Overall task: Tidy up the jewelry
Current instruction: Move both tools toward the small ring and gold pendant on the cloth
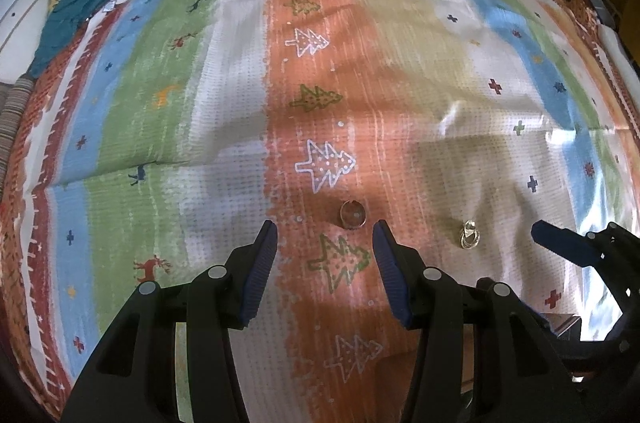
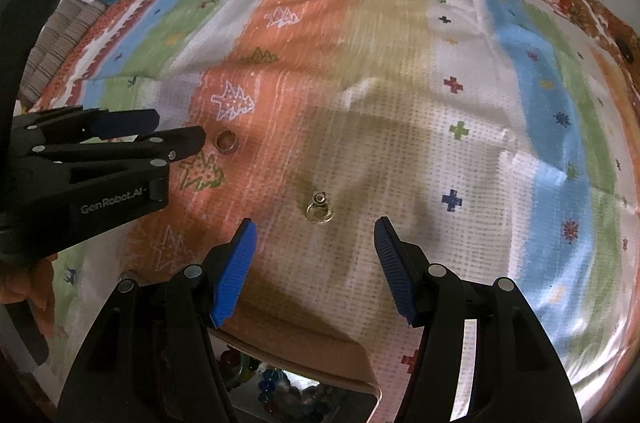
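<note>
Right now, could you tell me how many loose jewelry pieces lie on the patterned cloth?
2: a gold band ring on the orange stripe, and a silver looped earring on the white area. The box may hide more.

ring [image 1: 353, 215], earring [image 1: 469, 234] on bedspread [image 1: 224, 127]

Bead box [image 2: 304, 389] cut off by bottom edge, partly behind right hand-held gripper [image 2: 314, 251].

Only readable text: "GenRobot.AI", white lettering on black side of left claw [image 2: 202, 139], left edge of right wrist view, just below middle height. No other words, numbers or labels legible. Printed cloth [image 2: 400, 143] carries only trees, crosses, deer, no writing.
</note>
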